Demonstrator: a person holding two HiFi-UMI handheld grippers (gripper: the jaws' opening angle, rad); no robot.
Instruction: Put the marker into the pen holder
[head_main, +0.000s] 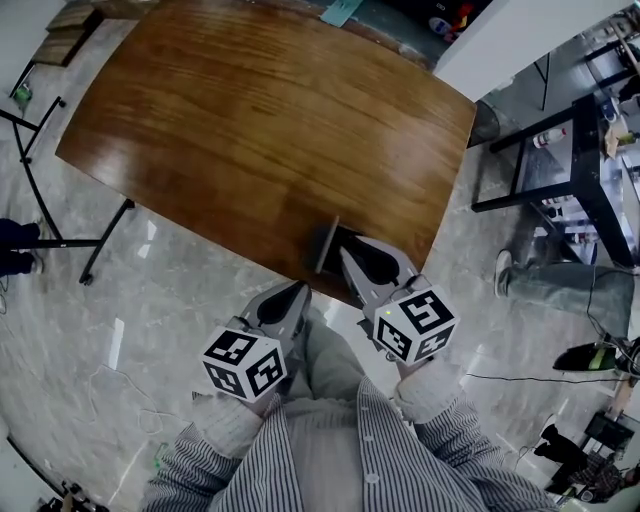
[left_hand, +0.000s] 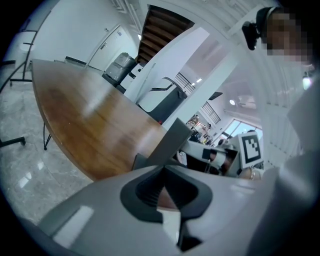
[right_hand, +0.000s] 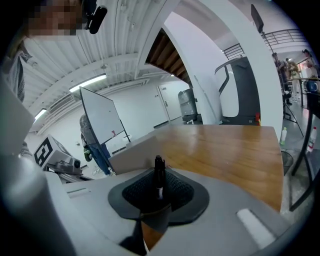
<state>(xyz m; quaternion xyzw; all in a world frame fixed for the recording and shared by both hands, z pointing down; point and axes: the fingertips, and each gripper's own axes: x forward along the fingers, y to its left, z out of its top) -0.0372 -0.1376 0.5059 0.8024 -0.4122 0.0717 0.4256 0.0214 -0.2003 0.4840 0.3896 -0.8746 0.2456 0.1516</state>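
The grey pen holder (head_main: 325, 245) stands at the near edge of the wooden table (head_main: 260, 120). My right gripper (head_main: 347, 252) reaches right up beside it and is shut on a black marker (right_hand: 159, 176), which stands upright between the dark pads. In the right gripper view the pen holder's grey wall (right_hand: 134, 151) lies just beyond the jaws. My left gripper (head_main: 297, 291) hangs below the table's edge, off the tabletop, with its jaws together and nothing in them. From its view the pen holder (left_hand: 172, 141) rises as a grey slab just past the tips.
The person's striped sleeves (head_main: 450, 440) and body fill the bottom of the head view. A black rack (head_main: 570, 170) with bottles stands at the right, and black stand legs (head_main: 40, 170) at the left. The floor is pale marble.
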